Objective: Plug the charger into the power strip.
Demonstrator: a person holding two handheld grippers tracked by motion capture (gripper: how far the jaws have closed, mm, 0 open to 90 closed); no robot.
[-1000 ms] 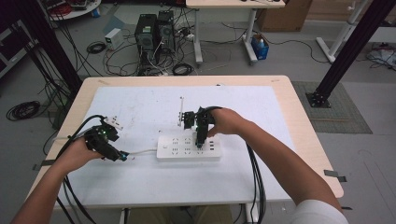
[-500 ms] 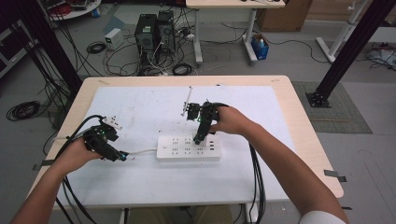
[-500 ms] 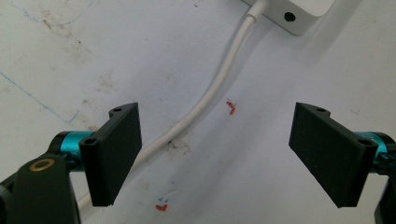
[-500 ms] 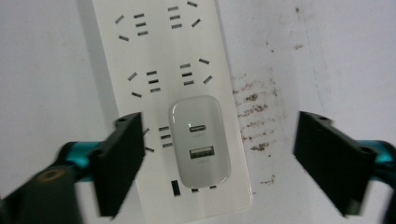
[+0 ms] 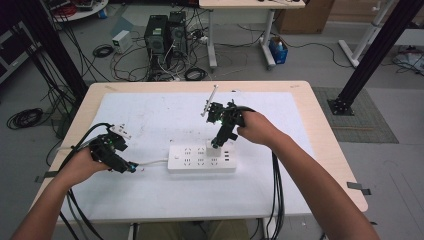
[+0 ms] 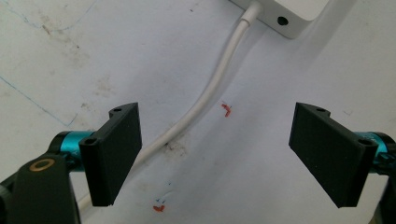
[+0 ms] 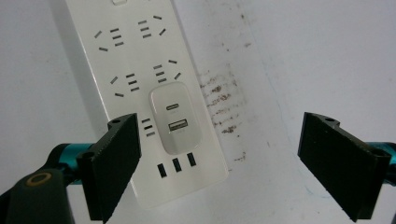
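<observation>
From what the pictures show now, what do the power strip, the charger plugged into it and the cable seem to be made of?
The power strip looks like hard white plastic, smooth and matt, with moulded socket slots. The charger seems the same plastic, slightly glossier, with rounded edges and two ports. The cable appears to be flexible white rubber or vinyl, since it bends in a soft curve.

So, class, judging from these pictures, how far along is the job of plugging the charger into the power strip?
Done: the white charger sits plugged into the power strip. In hand: the right tool has just been opening, nothing between its jaws, above the charger. The left tool hangs open over the strip's cable. Left: probably only drawing both tools away.
</observation>
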